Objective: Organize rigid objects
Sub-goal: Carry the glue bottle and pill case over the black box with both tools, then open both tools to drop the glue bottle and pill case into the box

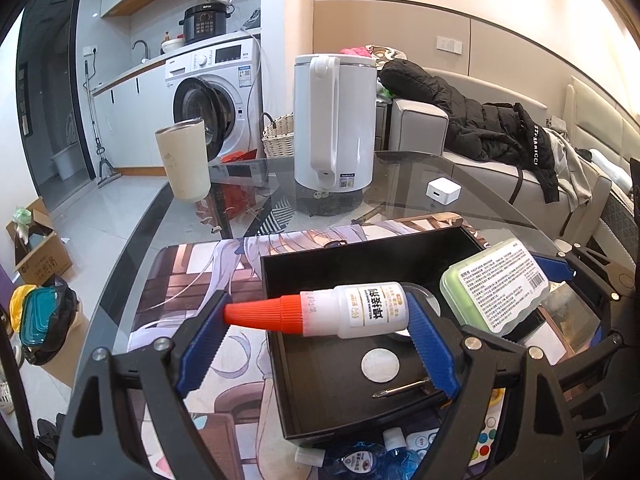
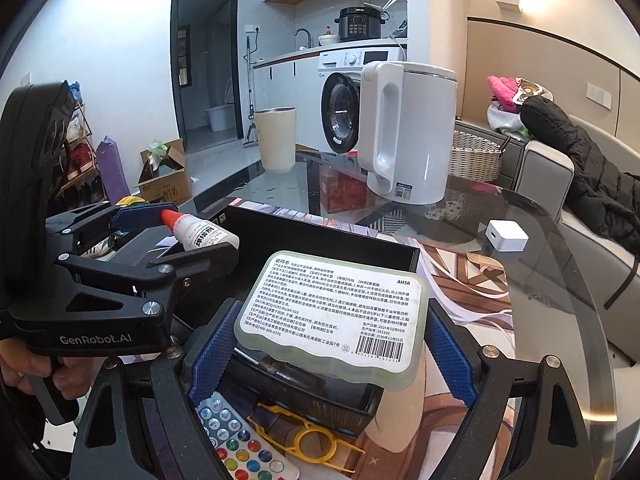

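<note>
Left claw (image 1: 320, 316) clamps a small white plastic glue bottle (image 1: 352, 312) end to end between ribbed blue pads, jaws wide, ridged orange cone cap against the left pad, bottle base against the right pad; bottle lies level above the near-left part of a black rectangular tray (image 1: 332, 392). Right claw (image 2: 332, 344) also stands wide and grips a pale green translucent plastic case (image 2: 332, 316), rounded corners, wavy sides, white printed label with barcode on top; the case is pinched by its sides and sits tilted above the tray's right side. Tray floor is matte black and carries a flat grey disc (image 1: 380, 366) and a thin metal screwdriver bit (image 1: 400, 390). Tray rests on a printed anime mat (image 1: 192, 280) laid on the round smoked-glass counter (image 1: 420, 176). Past the tray, toward the far edge of the counter: white smooth plastic kettle (image 1: 334, 124), upright; cream cylindrical tumbler (image 1: 184, 160) at the far-left edge; small white cube charger (image 1: 442, 190) at the right. At the near edge, in front of the tray: remote with coloured round buttons (image 2: 244, 440), yellow plastic tool (image 2: 308, 436), blue liquid bottles (image 1: 360, 456).
</note>
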A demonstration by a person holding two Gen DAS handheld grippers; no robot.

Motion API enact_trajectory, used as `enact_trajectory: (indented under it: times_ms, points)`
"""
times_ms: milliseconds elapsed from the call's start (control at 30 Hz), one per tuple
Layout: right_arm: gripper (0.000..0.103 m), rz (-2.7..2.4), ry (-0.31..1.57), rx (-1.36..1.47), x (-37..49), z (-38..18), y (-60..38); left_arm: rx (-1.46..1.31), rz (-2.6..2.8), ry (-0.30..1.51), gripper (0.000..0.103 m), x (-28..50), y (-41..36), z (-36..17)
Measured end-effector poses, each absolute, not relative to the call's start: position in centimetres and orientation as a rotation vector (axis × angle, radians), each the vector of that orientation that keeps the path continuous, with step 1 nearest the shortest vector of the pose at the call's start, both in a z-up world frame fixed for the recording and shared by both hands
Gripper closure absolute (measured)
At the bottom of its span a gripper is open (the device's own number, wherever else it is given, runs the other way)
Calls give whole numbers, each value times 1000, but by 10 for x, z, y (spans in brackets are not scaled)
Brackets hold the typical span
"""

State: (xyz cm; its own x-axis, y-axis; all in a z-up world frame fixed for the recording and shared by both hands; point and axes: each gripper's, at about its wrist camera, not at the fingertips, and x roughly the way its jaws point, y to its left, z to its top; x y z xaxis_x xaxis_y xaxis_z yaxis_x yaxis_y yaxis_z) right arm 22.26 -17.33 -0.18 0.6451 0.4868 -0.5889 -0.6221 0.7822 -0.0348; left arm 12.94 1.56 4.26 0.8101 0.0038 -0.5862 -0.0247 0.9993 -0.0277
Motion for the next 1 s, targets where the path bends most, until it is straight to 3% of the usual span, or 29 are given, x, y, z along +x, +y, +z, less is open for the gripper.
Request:
enact_trajectory:
  times_ms: [267, 500, 1000]
  points:
    - [7, 620, 583, -245, 220, 1, -179, -57, 20, 641, 16, 123, 15, 42]
    - [3, 582, 584, -226, 210, 6, -194, -67, 48, 648, 0, 110, 14, 44]
    - [1, 552, 619, -204, 174, 2, -206, -69, 105, 640, 0, 67, 24, 41]
